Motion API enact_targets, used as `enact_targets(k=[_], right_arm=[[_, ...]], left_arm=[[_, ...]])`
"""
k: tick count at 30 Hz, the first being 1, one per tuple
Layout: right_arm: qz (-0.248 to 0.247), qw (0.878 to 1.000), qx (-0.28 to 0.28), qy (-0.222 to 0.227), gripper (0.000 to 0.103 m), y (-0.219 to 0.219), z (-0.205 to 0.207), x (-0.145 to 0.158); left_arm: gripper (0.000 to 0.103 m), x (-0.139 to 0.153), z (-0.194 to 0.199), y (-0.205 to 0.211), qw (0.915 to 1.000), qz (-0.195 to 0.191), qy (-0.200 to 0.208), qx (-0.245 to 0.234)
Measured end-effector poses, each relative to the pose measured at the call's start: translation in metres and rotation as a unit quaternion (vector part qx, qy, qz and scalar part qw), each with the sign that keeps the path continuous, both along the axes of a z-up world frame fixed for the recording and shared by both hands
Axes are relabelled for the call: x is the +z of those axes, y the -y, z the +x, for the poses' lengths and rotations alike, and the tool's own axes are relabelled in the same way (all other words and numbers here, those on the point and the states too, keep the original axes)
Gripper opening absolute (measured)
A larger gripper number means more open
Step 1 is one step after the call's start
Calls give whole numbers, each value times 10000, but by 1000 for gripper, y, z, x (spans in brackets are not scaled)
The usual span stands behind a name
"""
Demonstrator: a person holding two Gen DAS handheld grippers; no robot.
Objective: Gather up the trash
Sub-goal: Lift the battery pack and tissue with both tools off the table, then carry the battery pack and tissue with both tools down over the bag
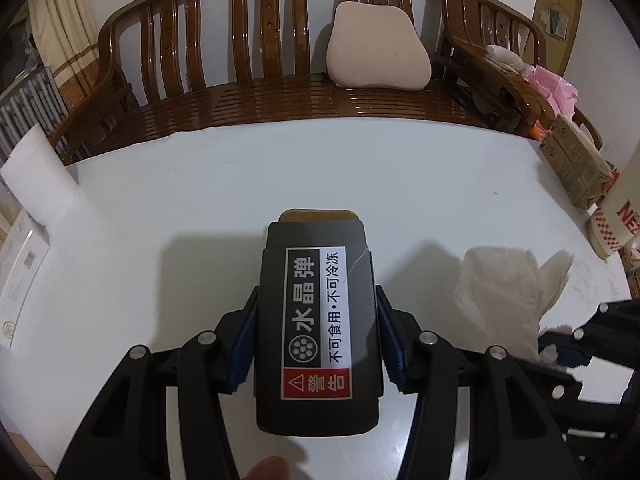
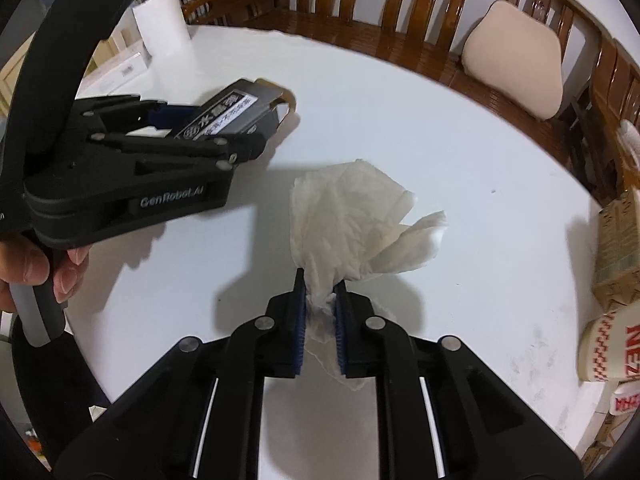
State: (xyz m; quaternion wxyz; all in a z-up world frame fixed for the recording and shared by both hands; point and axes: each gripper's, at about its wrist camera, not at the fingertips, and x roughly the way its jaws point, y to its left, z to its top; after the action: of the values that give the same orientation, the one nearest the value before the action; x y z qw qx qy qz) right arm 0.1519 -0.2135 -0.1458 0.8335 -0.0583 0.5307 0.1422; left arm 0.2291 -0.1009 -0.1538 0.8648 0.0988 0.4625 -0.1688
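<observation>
My left gripper (image 1: pixel 316 300) is shut on a black box (image 1: pixel 316 320) with a white label of Chinese characters and a red warning mark; its blue pads press both long sides and the box hangs above the white table (image 1: pixel 360 176). From the right wrist view the same box (image 2: pixel 230 114) shows in the left gripper (image 2: pixel 224 128) at upper left, with a hand on its handle. My right gripper (image 2: pixel 320 284) is shut on a crumpled white paper towel (image 2: pixel 348 220), pinched at its lower end and fanning out above the table. That towel (image 1: pixel 504 296) also appears at right in the left wrist view.
A wooden bench (image 1: pixel 280 92) with a beige cushion (image 1: pixel 376 52) runs along the table's far edge. A white paper roll (image 1: pixel 36 176) stands at the left edge. A cardboard carton (image 1: pixel 576 164) and a white cup with red print (image 2: pixel 612 344) sit at the right edge.
</observation>
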Motion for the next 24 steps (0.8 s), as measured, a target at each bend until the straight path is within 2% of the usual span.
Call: enact_targets(k=[13, 19, 24], right_arm=[[94, 9989, -39, 458, 12, 15, -44, 63], [136, 9984, 40, 554, 12, 23, -83, 84], [144, 9975, 186, 661, 12, 27, -120, 100]], left_arm=[[51, 55, -67, -10, 9998, 10, 163, 102], [51, 75, -110, -14, 9995, 9, 269, 162], [51, 84, -152, -13, 9994, 26, 332, 14]])
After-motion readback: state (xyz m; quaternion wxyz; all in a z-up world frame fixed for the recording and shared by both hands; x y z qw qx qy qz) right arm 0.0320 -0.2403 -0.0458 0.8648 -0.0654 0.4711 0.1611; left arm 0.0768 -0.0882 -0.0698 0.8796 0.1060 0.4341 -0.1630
